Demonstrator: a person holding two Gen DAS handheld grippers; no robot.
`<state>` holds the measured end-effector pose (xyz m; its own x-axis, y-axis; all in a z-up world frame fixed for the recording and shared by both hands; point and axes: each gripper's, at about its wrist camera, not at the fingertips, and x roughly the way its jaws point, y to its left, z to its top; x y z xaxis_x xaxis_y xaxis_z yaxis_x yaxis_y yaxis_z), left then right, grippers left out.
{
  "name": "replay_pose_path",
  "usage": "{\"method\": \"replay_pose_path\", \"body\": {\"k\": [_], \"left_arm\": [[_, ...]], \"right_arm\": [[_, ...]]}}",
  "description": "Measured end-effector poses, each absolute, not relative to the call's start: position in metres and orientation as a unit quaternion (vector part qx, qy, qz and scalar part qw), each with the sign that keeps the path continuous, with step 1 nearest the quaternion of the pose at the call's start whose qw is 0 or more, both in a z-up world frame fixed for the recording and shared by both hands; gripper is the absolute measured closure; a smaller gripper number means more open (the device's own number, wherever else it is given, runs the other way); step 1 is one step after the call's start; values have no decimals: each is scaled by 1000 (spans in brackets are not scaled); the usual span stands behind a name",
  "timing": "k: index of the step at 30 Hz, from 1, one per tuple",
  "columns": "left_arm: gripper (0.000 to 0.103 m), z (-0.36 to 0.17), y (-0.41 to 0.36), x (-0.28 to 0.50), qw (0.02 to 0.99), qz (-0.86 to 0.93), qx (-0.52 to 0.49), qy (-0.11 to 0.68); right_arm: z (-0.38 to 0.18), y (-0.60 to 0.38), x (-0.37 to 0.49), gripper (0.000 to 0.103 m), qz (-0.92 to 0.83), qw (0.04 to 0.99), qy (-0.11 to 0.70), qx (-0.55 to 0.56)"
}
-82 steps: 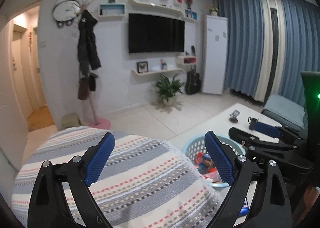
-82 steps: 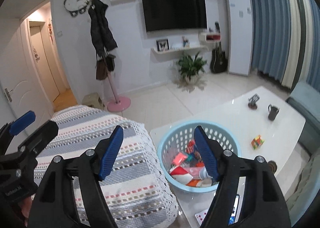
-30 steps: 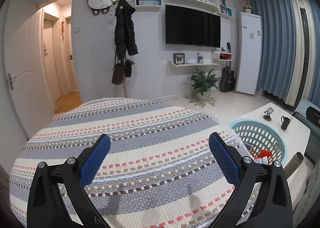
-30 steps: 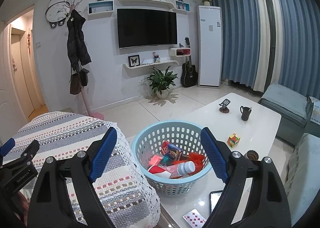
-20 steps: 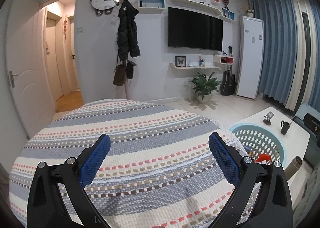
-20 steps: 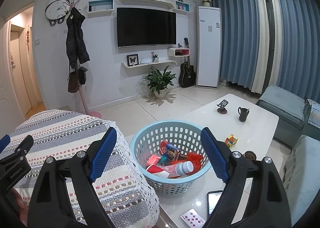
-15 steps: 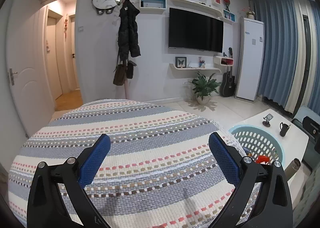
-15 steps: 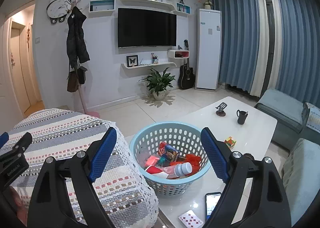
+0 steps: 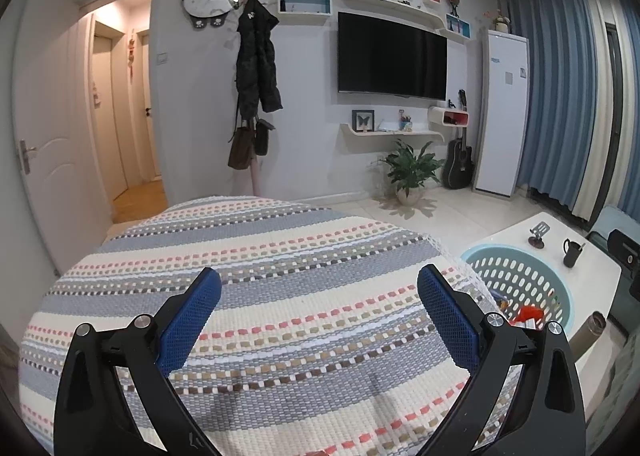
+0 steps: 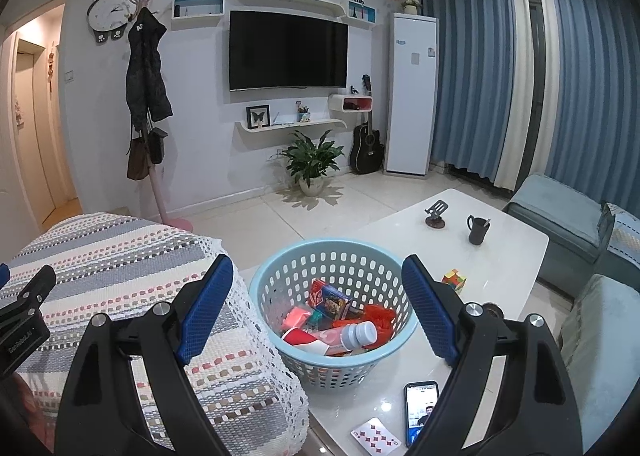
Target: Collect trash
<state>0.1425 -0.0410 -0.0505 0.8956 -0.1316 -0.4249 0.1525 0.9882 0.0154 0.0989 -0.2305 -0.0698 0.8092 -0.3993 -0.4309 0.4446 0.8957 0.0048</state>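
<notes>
Left gripper (image 9: 318,298) has both blue pads spread wide, nothing between them, held above a striped knit cover (image 9: 280,296) that fills the lower half of the left wrist view. Right gripper (image 10: 316,296) is likewise spread wide and empty, raised over the near end of a white coffee table (image 10: 500,256), with the light blue perforated basket (image 10: 280,276) framed between its pads in the view, no contact.

Trash sits inside the basket: a red-blue printed carton (image 10: 330,300), a pink packet (image 10: 296,316), crumpled red wrapper (image 10: 380,314), and a pink bottle with white cap (image 10: 352,334) lying on its side on top. Basket stands on the table just beside the striped cover's lace edge. From the left wrist view the basket (image 9: 500,256) shows at far right, past the cover, red scraps visible inside.

Also on the table: phone (image 10: 420,408) with lit screen at the near edge, 1 playing card (image 10: 374,436) beside it, colour cube (image 10: 454,280) right of the basket, black mug (image 10: 478,230) and a small stand (image 10: 436,215) at the far end. A metal cylinder (image 9: 588,332), possibly a flask, sits at the table edge in the left wrist view.

A black part of the left gripper shows at the left edge of the right wrist view
</notes>
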Motion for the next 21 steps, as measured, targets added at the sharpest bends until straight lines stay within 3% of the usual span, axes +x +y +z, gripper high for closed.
{"method": "replay_pose_path", "body": {"k": [21], "left_arm": [[8, -53, -46, 140, 973, -71, 28, 217]], "right_arm": [[-73, -232, 99, 21, -218, 950, 217, 50]]}}
